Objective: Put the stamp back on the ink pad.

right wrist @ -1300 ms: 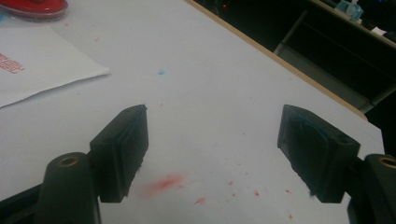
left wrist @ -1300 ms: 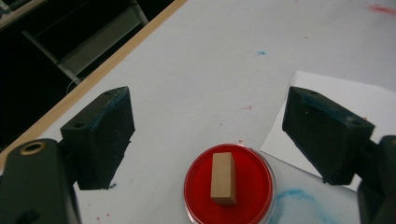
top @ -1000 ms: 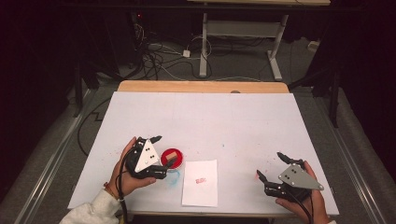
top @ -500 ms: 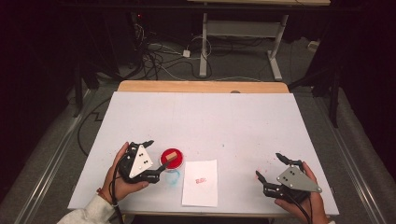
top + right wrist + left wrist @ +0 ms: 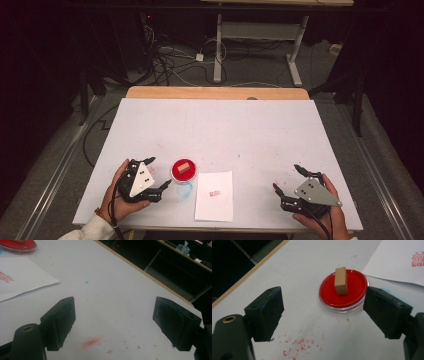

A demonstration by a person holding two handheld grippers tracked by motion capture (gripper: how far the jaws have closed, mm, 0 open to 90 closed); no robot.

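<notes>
Stamp parked on the ink pad, both my grippers empty

My left gripper sits jaws wide near the desk's front edge, beside the red ink pad where the wooden stamp stands upright, probably to keep its face inked. My right gripper rests wide by the front right corner. The left gripper view reveals red specks; the high view shows the stamped paper whole.

Red seal print on paper, illegible
</notes>
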